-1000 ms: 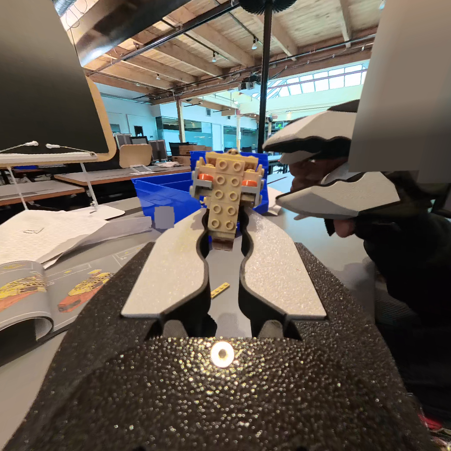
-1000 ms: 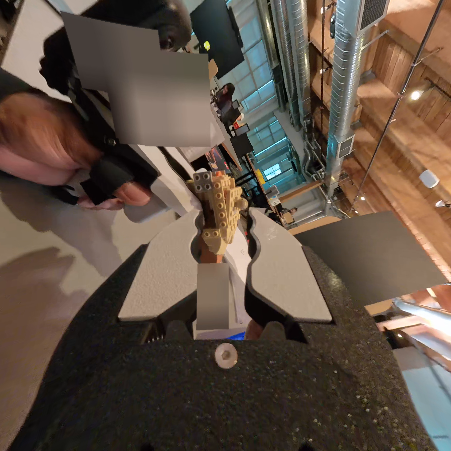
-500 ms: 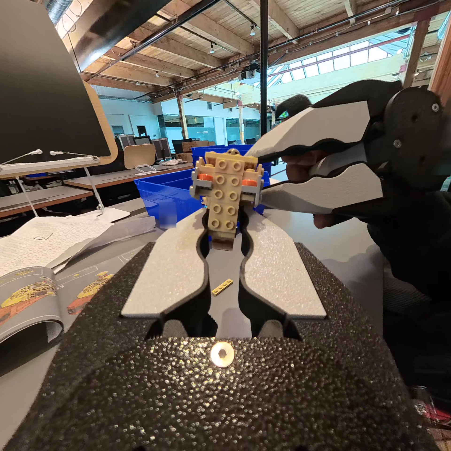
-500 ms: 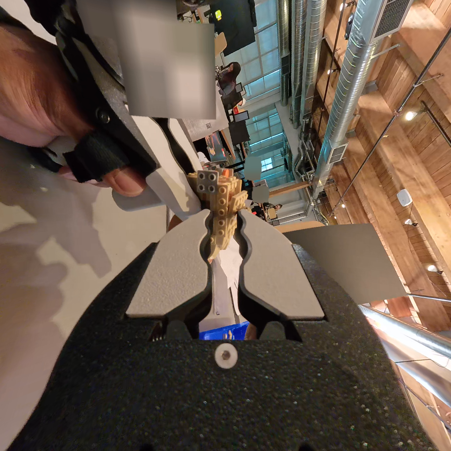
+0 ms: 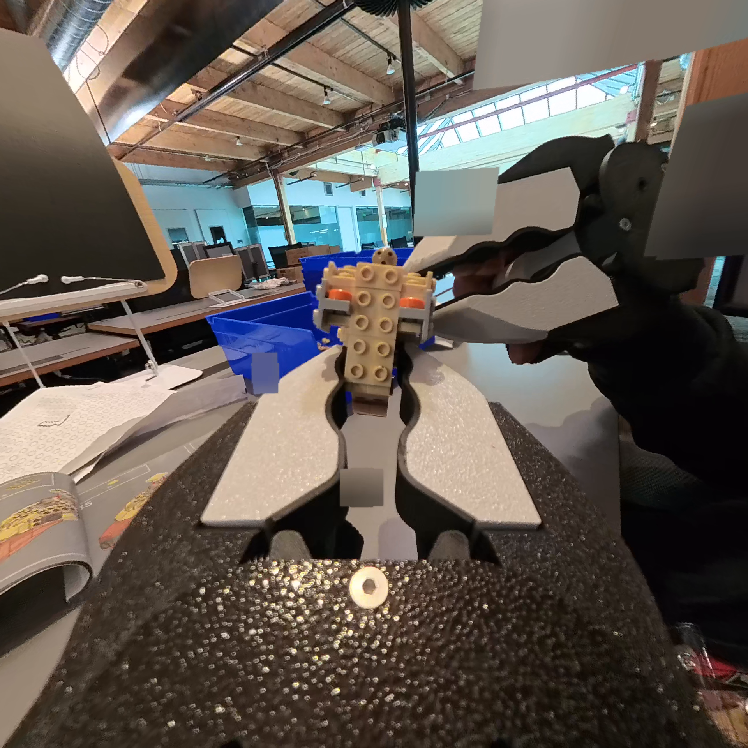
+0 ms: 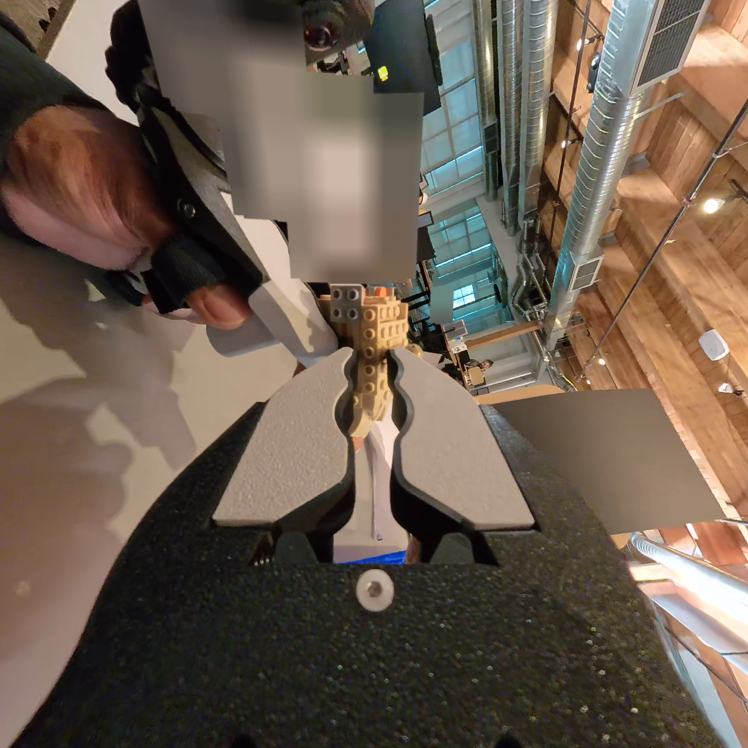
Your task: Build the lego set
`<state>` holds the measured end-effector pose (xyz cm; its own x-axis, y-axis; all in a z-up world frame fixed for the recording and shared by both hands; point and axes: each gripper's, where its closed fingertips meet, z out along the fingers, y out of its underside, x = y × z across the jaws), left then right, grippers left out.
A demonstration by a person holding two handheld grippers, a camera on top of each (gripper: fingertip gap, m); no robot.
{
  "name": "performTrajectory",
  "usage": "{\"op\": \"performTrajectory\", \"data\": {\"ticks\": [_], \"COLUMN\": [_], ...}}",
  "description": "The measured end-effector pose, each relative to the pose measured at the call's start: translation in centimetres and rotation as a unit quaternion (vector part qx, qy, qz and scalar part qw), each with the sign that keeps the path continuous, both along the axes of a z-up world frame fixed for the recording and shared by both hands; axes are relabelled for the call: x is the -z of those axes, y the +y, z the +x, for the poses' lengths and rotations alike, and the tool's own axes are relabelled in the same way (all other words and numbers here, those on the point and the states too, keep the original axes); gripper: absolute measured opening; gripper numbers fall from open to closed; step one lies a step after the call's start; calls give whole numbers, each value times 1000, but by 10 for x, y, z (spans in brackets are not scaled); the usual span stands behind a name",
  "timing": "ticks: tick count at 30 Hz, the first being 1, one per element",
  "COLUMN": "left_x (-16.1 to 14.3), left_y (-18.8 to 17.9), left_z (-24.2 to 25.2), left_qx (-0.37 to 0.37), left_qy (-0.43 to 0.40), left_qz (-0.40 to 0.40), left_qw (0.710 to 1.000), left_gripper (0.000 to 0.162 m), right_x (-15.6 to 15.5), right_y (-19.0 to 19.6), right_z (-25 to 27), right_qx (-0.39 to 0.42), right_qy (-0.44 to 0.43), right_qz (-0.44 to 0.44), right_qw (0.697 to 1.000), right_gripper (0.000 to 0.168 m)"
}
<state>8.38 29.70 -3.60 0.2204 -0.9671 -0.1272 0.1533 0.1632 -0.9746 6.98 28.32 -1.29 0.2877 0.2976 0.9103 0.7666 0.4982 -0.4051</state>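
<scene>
- The tan brick-built lego model with orange studs and grey side brackets [image 5: 374,324] is held off the grey surface [image 5: 538,388], its lower end pinched between the fingers of the left claw [image 5: 370,378].
- The right claw [image 6: 370,374] comes in from the side and is pressed onto the same model — in its own view the pale fingers pinch the tan stack partway up.
- With two grips on one small assembly, any twist or pull between the hands could, by the look of it, split the stack at a seam; the grey brackets and orange studs seem the likeliest to pop off.
- Should either claw ease its hold while the other is pressing, the model may pivot and drop onto the surface, near the blue plastic parts bin [image 5: 263,328] and the open instruction booklet [image 5: 40,522].
- A squeeze landing off-centre could seat a brick crooked — hard to put right with such broad fingers.
</scene>
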Motion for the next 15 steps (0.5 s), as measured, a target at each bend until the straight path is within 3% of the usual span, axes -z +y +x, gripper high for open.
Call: {"op": "performTrajectory", "data": {"ticks": [6,10,15], "left_x": [-2,-4,-3], "left_y": [-4,-3,-8], "left_z": [0,-2,-9], "left_qx": [10,12,82], "left_qy": [-3,-6,21], "left_qz": [9,22,49], "left_qw": [1000,1000,995], "left_gripper": [22,22,22], "right_x": [-1,-3,-17], "right_y": [-5,-17,-24], "right_z": [0,1,12], "right_qx": [0,-29,-80], "right_qy": [2,30,128], "right_qz": [0,-22,-120], "right_qw": [1000,999,981], "right_gripper": [14,23,23]}}
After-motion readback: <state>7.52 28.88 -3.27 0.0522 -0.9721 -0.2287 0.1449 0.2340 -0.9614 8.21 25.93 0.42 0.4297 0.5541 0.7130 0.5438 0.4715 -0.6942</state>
